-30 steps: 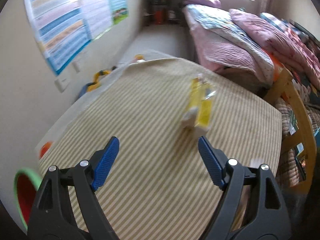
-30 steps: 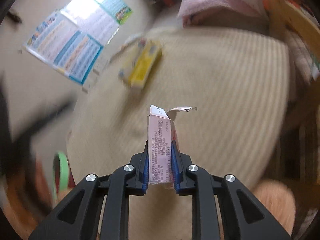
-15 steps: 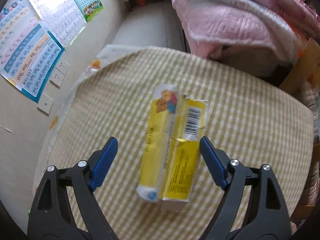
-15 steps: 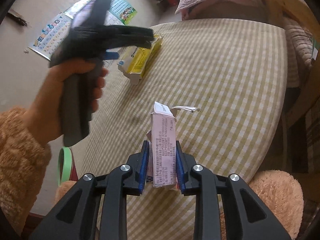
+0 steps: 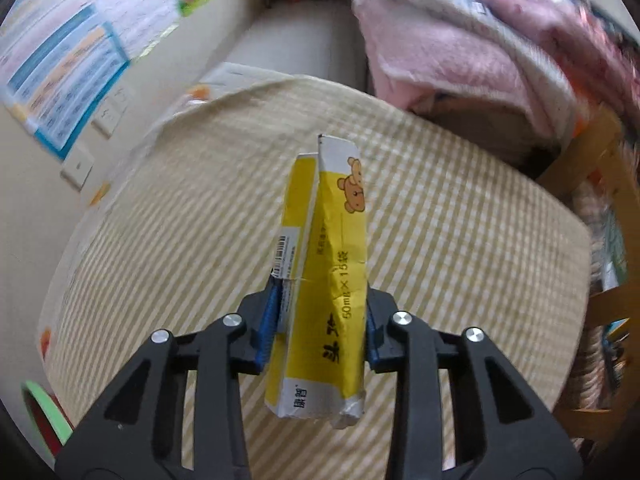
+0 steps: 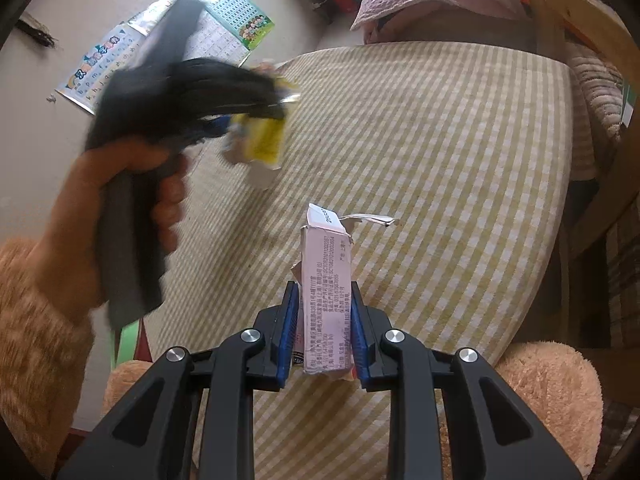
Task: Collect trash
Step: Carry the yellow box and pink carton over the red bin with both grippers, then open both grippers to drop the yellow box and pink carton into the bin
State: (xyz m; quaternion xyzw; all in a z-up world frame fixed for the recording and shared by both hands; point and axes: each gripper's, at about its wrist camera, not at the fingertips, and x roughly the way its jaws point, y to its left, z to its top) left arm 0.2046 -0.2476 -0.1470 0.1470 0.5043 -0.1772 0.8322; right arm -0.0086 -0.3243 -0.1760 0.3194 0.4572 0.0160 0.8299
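Note:
A crumpled yellow box [image 5: 332, 240] with a bear print sits between the blue pads of my left gripper [image 5: 320, 312]. The jaws are closing and the pads press its sides. It stands above the round table with the checked cloth [image 5: 460, 240]. In the right wrist view the same left gripper [image 6: 228, 120] appears blurred at the left, held by a hand, with the yellow box [image 6: 264, 140] in it. Nearer, my right gripper [image 6: 323, 320] is shut on a torn pink carton [image 6: 326, 264] over the checked cloth [image 6: 440, 140].
A green-rimmed red bin [image 5: 36, 412] shows below the table's left edge. A wooden chair [image 5: 616, 184] and a bed with pink blankets [image 5: 460, 48] stand to the right. Posters [image 5: 60, 68] hang on the left wall. A brown plush toy [image 6: 552, 392] lies near the table's front.
My left gripper came down over the yellow box and its jaws closed from wide open onto it; the box now stands turned on edge. The right gripper kept still with the pink carton.

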